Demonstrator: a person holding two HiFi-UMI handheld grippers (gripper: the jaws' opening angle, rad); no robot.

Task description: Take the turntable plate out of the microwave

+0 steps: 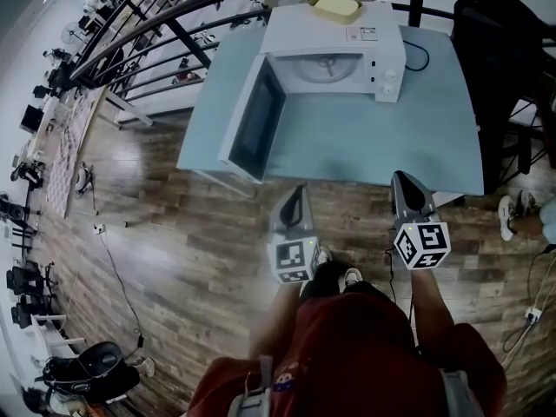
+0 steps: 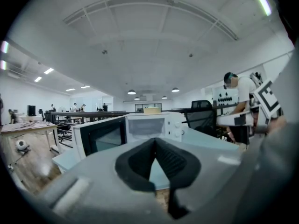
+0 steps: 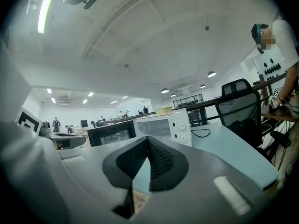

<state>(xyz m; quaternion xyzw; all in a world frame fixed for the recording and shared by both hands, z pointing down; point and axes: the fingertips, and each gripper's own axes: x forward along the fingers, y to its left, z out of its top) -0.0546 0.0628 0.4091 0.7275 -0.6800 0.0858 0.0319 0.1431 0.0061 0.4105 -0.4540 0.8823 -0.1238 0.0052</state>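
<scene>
Two claws closed, empty: left claw (image 1: 298, 191), right claw (image 1: 401, 178), before bench (image 1: 373, 146). Microwave (image 1: 334, 35) door (image 1: 257, 120) open; turntable plate (image 1: 323, 66) inside.

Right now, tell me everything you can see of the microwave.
The microwave is a white box standing upright on the light blue table. Its dark-windowed door hangs wide open to the left, showing the round plate inside. Two knobs sit at the right; a yellow object lies on top.

right gripper (image 3: 147, 141) jaws together, empty; open microwave (image 3: 154, 127) on table (image 3: 233, 148).
</scene>
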